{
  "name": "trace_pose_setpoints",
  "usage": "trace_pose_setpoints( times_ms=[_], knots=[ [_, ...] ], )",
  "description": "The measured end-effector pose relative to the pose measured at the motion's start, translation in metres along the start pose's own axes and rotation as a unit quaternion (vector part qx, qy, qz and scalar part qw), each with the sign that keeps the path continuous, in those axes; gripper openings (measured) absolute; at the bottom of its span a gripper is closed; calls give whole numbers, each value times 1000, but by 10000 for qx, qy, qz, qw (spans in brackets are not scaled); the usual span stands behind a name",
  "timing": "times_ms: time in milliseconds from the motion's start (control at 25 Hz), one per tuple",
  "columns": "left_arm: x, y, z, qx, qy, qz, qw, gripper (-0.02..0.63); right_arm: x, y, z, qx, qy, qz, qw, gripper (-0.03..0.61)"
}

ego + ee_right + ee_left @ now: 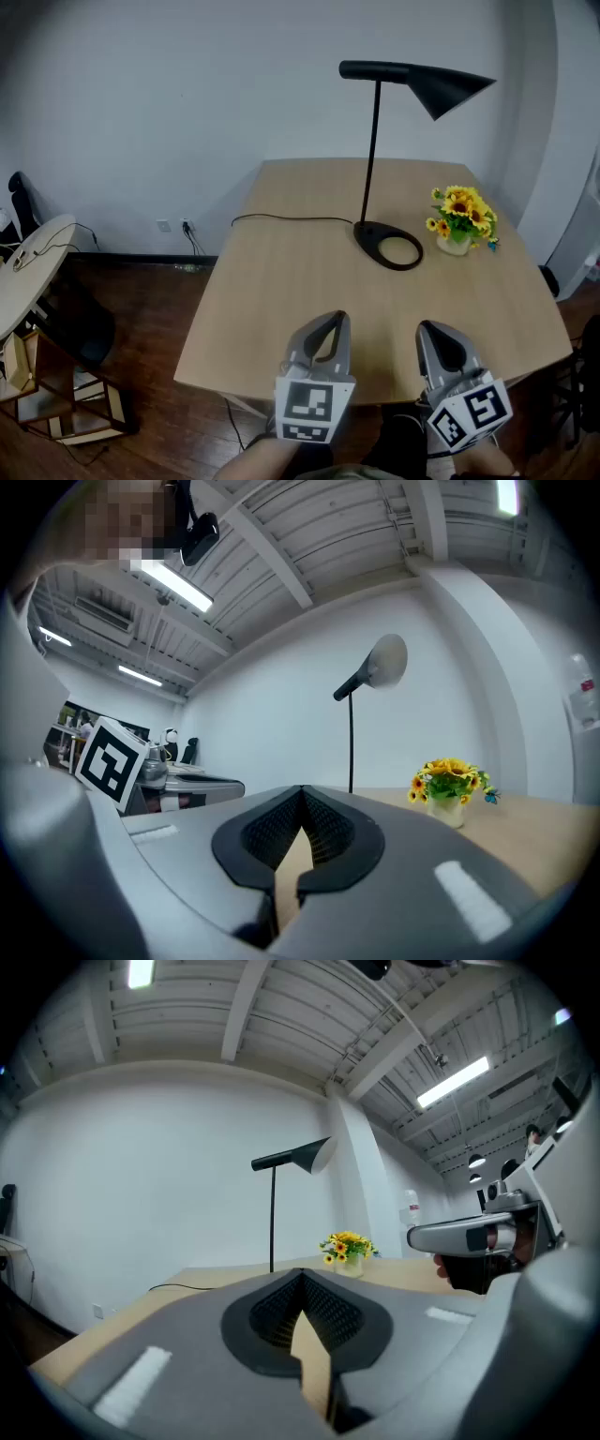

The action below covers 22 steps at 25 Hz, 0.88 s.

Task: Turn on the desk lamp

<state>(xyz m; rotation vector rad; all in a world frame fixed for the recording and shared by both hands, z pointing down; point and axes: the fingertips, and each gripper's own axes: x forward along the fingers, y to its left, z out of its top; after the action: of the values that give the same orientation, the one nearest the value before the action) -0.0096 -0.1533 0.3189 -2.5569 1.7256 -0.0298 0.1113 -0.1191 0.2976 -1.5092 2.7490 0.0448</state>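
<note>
A black desk lamp stands on the far half of a light wooden table. It has an oval ring base, a thin pole and a cone shade, and it looks unlit. My left gripper and right gripper hover side by side over the table's near edge, well short of the lamp. Both are shut with nothing held. The lamp rises beyond the left gripper in the left gripper view. In the right gripper view, the lamp is ahead of the right gripper.
A small pot of sunflowers stands right of the lamp base. The lamp's black cable runs left across the table and off its edge. On the floor at left are a round table and a wooden frame.
</note>
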Motion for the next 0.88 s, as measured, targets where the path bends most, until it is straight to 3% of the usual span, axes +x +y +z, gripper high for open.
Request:
trace_pose_setpoints(
  times_ms=[280, 680, 880],
  knots=[
    [36, 7, 7, 97, 97, -175, 9998, -2, 34, -8, 13, -143, -148, 11, 9998, -2],
    [93, 29, 8, 252, 214, -59, 9994, -2, 88, -25, 24, -365, -117, 214, 9990, -2],
    [123, 35, 5, 303, 271, -11, 9992, -2, 117, -48, 27, -335, -147, 68, 9993, -2]
  ],
)
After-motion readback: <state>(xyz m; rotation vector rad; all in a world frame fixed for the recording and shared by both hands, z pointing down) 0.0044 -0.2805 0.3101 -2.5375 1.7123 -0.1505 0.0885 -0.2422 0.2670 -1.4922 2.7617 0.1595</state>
